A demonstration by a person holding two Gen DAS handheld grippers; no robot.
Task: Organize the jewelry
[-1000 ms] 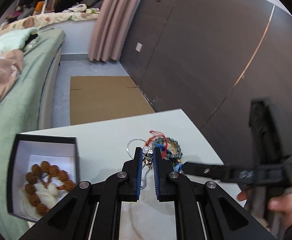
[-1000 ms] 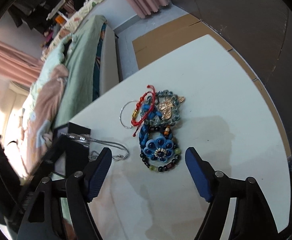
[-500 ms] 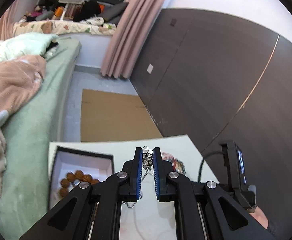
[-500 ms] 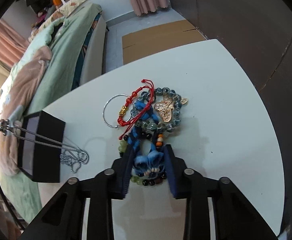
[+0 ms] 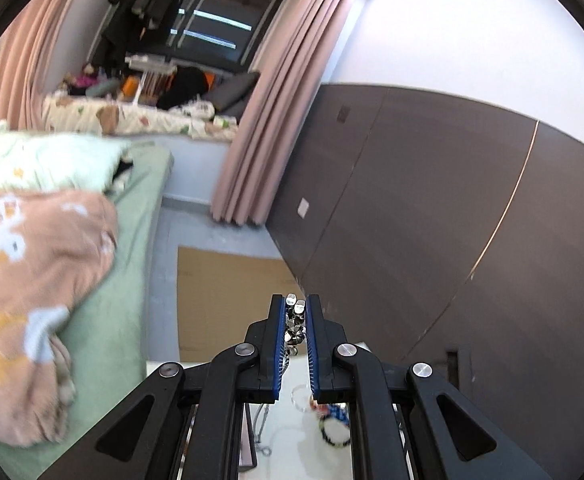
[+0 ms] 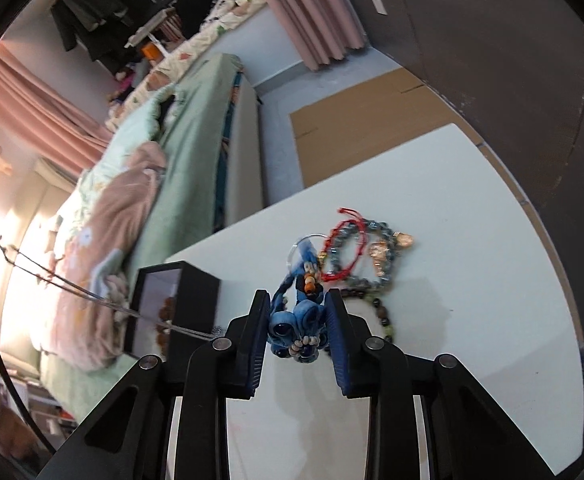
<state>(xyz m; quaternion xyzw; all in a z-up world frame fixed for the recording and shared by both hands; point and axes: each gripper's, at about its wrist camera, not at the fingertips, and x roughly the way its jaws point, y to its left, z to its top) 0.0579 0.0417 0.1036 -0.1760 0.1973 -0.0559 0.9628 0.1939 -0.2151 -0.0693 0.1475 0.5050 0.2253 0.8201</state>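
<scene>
My left gripper point(image 5: 294, 307) is shut on the clasp end of a silver chain necklace point(image 5: 295, 322), held high above the white table point(image 6: 452, 320). In the right wrist view the chain point(image 6: 71, 286) runs taut from the upper left down toward the black box point(image 6: 195, 292). My right gripper point(image 6: 296, 300) is shut on a blue flower bead ornament point(image 6: 298, 330), just above the table, its blue cord trailing to the pile. On the table lie a red cord bracelet point(image 6: 342, 248), a grey-blue bead bracelet with a gold charm point(image 6: 382, 254) and a silver hoop point(image 6: 294, 250).
The black box holds a brown bead bracelet point(image 6: 167, 304) and stands at the table's left edge. A bed with green and pink bedding point(image 6: 131, 216) runs along the left. A dark panelled wall point(image 5: 432, 220) lies to the right, with cardboard point(image 6: 352, 140) on the floor beyond the table.
The left gripper has risen with the chain and tilted up toward the room. The right gripper has closed on the blue flower ornament and lifted it slightly.
</scene>
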